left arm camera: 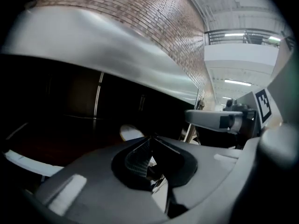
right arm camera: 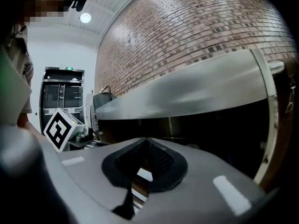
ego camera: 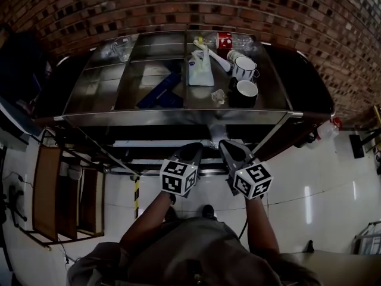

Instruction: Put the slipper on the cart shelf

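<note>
No slipper shows clearly. A pale oval shape (left arm camera: 130,132) lies in the dark under the cart's steel top (ego camera: 178,117); I cannot tell what it is. A dark blue flat thing (ego camera: 159,93) lies on the cart top. My left gripper (ego camera: 193,148) and right gripper (ego camera: 228,146) hang side by side just in front of the cart's front edge, pointing under it. The left gripper (left arm camera: 150,141) is shut with nothing in it. The right gripper (right arm camera: 146,143) has its tips together and is also empty.
On the cart top stand a white mug (ego camera: 244,68), a black mug (ego camera: 245,92), a tissue box (ego camera: 200,70) and a red can (ego camera: 224,40). A brick wall (ego camera: 178,5) rises behind. A wooden rack (ego camera: 65,195) stands at the left on the tiled floor.
</note>
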A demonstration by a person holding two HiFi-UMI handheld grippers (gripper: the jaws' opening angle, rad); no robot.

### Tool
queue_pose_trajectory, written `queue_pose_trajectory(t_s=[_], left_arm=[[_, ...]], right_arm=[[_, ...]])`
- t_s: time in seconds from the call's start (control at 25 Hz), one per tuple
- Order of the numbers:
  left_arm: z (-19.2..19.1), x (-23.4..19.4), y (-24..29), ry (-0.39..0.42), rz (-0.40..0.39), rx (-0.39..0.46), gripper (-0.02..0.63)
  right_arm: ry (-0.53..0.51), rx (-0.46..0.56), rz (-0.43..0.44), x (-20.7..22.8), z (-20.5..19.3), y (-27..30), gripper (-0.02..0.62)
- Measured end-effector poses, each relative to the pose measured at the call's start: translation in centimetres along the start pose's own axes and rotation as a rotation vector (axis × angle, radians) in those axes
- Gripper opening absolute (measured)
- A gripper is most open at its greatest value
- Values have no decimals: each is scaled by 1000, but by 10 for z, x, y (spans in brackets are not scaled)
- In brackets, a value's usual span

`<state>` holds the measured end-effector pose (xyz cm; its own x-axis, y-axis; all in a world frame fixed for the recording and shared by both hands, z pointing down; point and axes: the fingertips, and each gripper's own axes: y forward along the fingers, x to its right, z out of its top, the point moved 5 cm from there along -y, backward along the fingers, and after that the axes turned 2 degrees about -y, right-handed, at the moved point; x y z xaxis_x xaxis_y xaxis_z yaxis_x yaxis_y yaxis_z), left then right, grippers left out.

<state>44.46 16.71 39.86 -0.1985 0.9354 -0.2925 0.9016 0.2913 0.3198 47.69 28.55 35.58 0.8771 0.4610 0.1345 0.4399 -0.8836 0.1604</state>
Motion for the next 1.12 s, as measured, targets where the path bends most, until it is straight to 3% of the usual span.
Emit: queue_pose_trajectory(t_s=[0.36,1.12], left_arm=[[16,-11,-32,48,-28,53,8],[18,-13,-29,40,-52,20,8]], right_arm=[[-33,8,42,-41,10,19,-2],[2,-7,16,-35,6,19,-2]])
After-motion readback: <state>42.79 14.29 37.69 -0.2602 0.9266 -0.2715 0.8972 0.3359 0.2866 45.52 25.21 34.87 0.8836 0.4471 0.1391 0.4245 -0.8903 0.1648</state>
